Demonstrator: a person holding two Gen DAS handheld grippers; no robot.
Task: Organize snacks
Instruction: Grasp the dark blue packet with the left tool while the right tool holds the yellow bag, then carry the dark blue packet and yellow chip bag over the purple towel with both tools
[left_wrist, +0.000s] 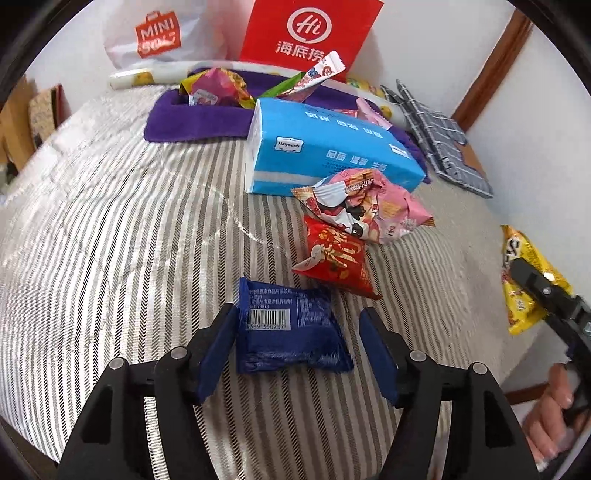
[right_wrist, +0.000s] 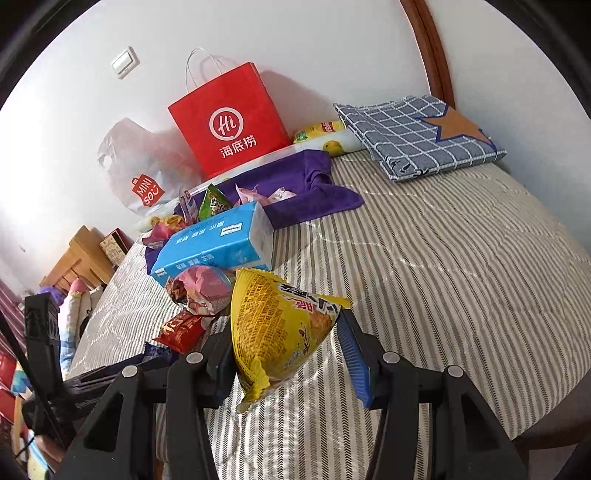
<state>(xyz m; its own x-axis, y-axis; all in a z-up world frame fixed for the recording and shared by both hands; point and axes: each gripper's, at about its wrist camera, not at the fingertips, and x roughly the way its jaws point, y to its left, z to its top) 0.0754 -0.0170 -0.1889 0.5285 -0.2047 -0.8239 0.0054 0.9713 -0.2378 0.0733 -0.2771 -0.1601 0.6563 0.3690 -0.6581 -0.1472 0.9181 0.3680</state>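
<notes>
Left gripper (left_wrist: 297, 334) spread around blue snack packet (left_wrist: 288, 328) on striped bedspread (left_wrist: 110, 240), right gripper (right_wrist: 286, 349) holding yellow chip bag (right_wrist: 273, 328), probably pinched, red packet (left_wrist: 338, 260) just beyond.

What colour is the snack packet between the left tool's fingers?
Dark blue, with a white barcode label, on the snack packet. It shows best in the left wrist view.
</notes>
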